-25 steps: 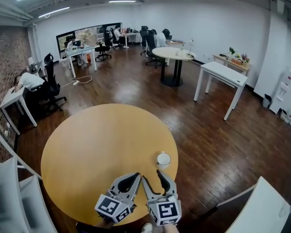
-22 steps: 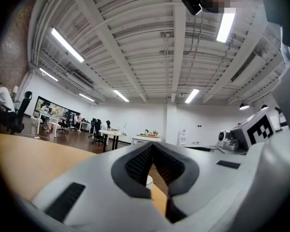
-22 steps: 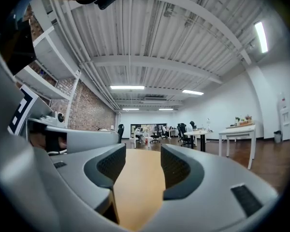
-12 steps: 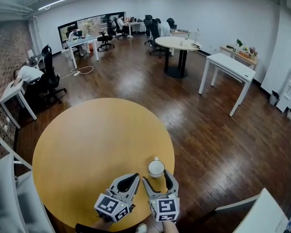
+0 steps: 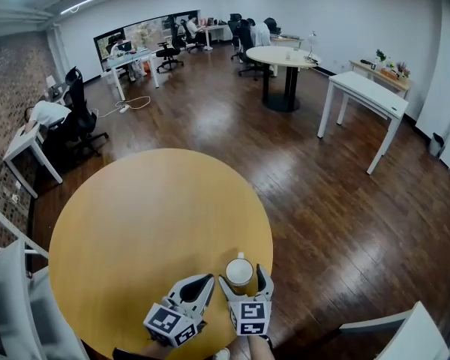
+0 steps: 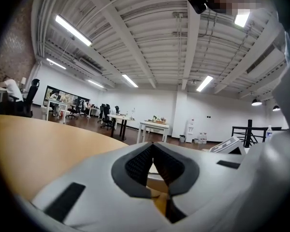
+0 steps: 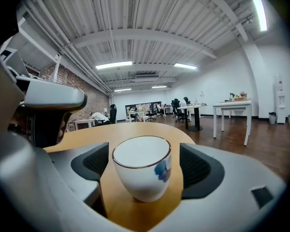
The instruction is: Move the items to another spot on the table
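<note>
Cup | blue mark unreadable | between right gripper jaws, just opening

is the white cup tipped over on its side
No, the white ceramic cup stands upright, mouth up, on the round wooden table.

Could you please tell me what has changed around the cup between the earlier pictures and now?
The right gripper moved forward around the white cup; its jaws have just been opening and now flank it without pressing. Nothing is held yet. The cup remains standing on the round table, and the left gripper stays shut and empty.
</note>
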`<action>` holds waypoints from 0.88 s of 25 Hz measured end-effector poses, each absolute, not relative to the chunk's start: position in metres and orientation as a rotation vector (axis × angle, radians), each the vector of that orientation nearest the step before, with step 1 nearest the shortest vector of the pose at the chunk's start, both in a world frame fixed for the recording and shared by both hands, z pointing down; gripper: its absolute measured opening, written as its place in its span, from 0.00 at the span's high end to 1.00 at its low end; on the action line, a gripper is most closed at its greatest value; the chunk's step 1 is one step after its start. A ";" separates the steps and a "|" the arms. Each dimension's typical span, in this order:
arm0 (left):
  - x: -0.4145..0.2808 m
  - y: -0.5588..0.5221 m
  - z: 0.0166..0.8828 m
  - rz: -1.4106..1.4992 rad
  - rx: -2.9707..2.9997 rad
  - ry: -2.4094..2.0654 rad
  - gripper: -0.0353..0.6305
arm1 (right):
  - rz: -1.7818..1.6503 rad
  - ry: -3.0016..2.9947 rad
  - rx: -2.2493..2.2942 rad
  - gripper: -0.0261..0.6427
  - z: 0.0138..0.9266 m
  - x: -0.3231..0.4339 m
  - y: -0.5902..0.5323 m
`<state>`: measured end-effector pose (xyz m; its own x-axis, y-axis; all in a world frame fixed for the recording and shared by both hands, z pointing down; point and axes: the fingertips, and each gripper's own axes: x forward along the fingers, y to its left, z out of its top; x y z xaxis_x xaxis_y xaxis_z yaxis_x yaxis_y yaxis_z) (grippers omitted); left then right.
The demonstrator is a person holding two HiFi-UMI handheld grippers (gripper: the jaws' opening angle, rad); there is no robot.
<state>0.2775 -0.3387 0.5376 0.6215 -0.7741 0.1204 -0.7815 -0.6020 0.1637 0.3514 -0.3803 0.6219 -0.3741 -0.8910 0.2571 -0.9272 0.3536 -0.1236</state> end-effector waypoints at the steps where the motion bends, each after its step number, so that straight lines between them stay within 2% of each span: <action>1: 0.278 -0.341 0.541 0.062 2.640 -1.285 0.94 | 0.387 -2.462 1.658 0.27 0.626 0.350 -0.384; 10: 0.281 -0.358 0.560 0.105 2.609 -1.270 0.94 | 0.360 -2.457 1.554 0.27 0.652 0.335 -0.400; 14: 0.277 -0.362 0.562 0.116 2.602 -1.277 0.94 | 0.298 -2.477 1.543 0.36 0.649 0.330 -0.402; 22: 0.273 -0.363 0.561 0.130 2.599 -1.292 0.94 | 0.293 -2.478 1.556 0.36 0.645 0.333 -0.403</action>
<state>0.2733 -0.3626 0.5611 0.6060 -0.7742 0.1828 -0.7950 -0.5822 0.1701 0.3333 -0.4032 0.6454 -0.4255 -0.8629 0.2726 -0.9027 0.4259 -0.0608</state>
